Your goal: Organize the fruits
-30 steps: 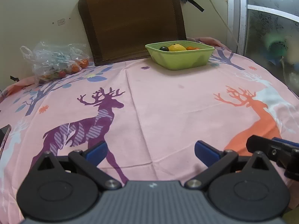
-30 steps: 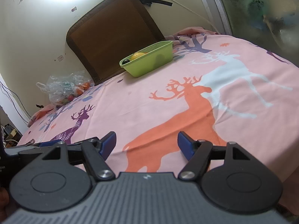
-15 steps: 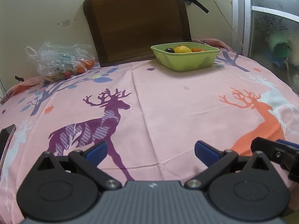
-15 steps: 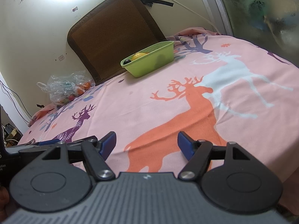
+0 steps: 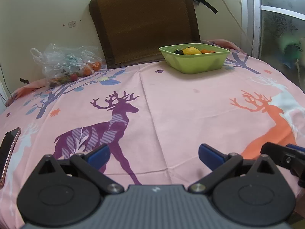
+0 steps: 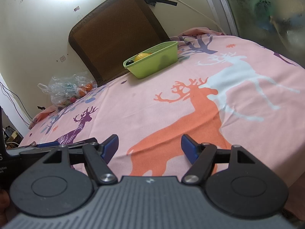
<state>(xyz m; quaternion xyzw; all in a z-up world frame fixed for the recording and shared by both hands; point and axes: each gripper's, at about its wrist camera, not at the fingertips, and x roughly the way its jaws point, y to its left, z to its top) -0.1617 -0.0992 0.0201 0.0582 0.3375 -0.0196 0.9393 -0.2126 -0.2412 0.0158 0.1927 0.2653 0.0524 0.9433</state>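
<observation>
Over bare tablecloth (image 5: 171, 114), both tongs (image 5: 153, 155) (image 6: 149, 146) gape empty, green bowl (image 5: 194, 61) near far edge

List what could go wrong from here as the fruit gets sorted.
1. The plastic bag of fruit is crinkled and see-through, so fingers may pinch film instead of fruit, or drag the whole bag.
2. The green bowl already holds a yellow fruit and a dark one; round pieces dropped in could roll or bounce out.
3. A phone lies at the table's near left edge, close to the open left gripper; a sweep toward the bag might knock it.
</observation>
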